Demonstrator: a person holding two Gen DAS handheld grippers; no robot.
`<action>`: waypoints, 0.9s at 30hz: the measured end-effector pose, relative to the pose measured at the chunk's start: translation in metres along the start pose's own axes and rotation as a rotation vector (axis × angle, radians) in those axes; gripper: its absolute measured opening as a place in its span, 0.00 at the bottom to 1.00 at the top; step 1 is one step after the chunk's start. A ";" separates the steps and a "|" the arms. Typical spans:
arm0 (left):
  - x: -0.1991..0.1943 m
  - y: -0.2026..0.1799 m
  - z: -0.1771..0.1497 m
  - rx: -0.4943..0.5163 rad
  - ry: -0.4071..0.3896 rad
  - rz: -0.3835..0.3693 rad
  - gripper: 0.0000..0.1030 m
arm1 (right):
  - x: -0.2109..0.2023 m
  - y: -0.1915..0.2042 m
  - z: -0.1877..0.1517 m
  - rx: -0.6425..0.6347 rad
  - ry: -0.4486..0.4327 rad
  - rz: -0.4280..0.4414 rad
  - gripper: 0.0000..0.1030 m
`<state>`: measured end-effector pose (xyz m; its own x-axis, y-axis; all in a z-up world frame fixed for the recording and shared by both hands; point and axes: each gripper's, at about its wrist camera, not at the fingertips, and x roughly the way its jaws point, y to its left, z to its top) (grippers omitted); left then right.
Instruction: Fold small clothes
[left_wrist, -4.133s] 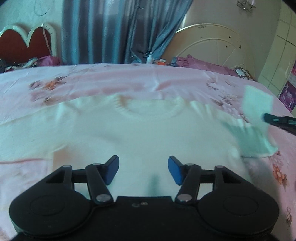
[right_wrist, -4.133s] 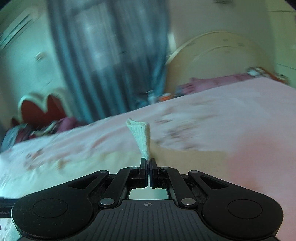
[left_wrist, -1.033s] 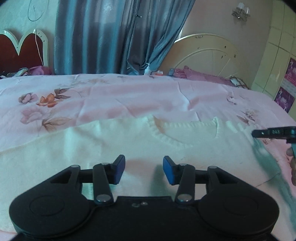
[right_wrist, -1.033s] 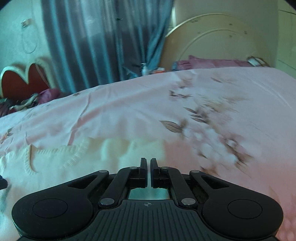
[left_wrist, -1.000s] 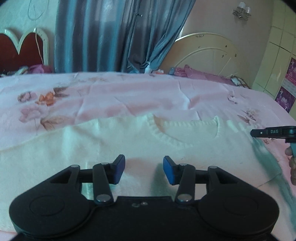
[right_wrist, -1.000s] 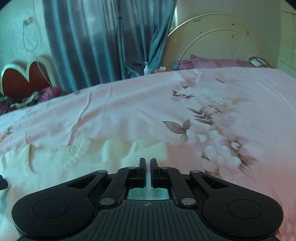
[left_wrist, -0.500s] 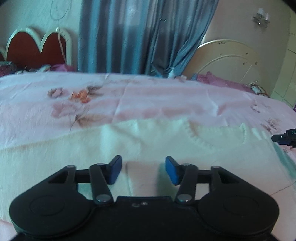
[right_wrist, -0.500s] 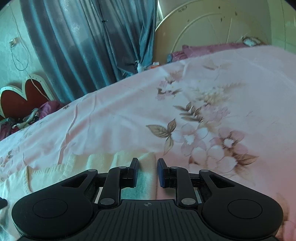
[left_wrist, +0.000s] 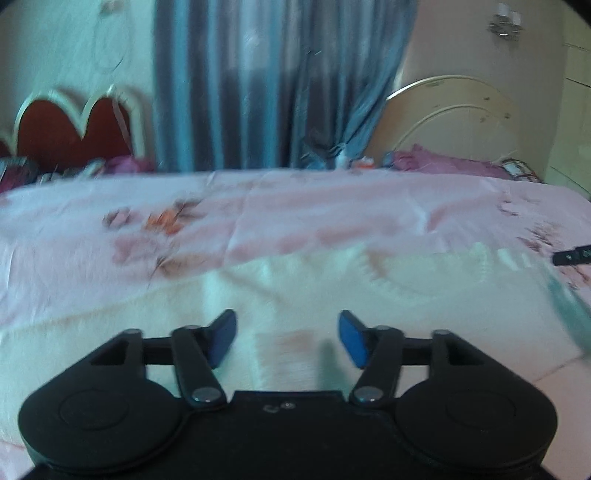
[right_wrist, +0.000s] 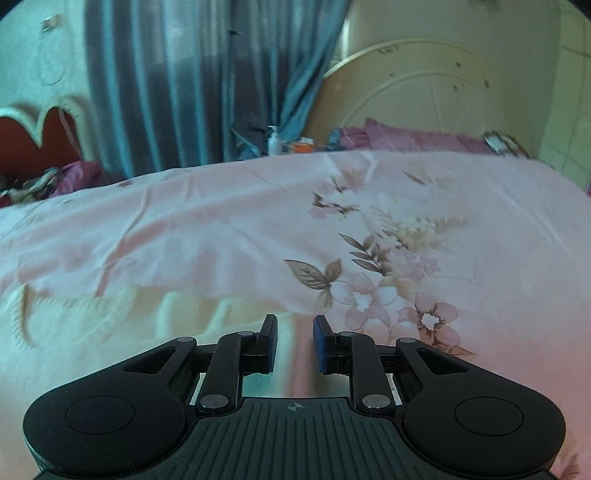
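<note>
A cream knit sweater (left_wrist: 295, 295) lies flat on the pink floral bedsheet (left_wrist: 332, 206), its neckline toward the far side. My left gripper (left_wrist: 287, 339) is open and empty, low over the sweater's body. My right gripper (right_wrist: 294, 343) is open and empty at the sweater's right edge (right_wrist: 110, 325), where a folded sleeve lies. The tip of the right gripper shows at the right border of the left wrist view (left_wrist: 572, 254).
Blue curtains (left_wrist: 277, 85) hang behind the bed. A red heart-shaped headboard (left_wrist: 74, 129) stands far left, a cream round headboard (right_wrist: 424, 96) with purple pillows far right. A lotion bottle (right_wrist: 274, 140) stands by the curtain.
My right gripper was shut on the sleeve and lifted it 4 s ago; it has laid it down and opened. My left gripper stayed open and shifted left over the sweater.
</note>
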<state>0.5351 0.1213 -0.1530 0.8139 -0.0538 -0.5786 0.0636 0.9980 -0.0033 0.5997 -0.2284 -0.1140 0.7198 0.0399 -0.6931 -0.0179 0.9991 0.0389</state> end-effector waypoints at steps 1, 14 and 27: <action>-0.002 -0.005 0.000 0.013 -0.003 -0.017 0.62 | -0.004 0.003 -0.002 -0.008 0.004 0.013 0.20; -0.015 -0.028 -0.018 0.064 0.079 -0.075 0.57 | -0.066 0.008 -0.056 -0.075 0.041 0.063 0.20; -0.016 -0.039 -0.035 0.006 0.142 0.003 0.58 | -0.061 0.004 -0.075 -0.107 0.127 0.118 0.19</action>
<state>0.4993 0.0841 -0.1718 0.7240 -0.0446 -0.6883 0.0647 0.9979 0.0034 0.5039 -0.2257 -0.1258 0.6150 0.1516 -0.7738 -0.1750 0.9831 0.0535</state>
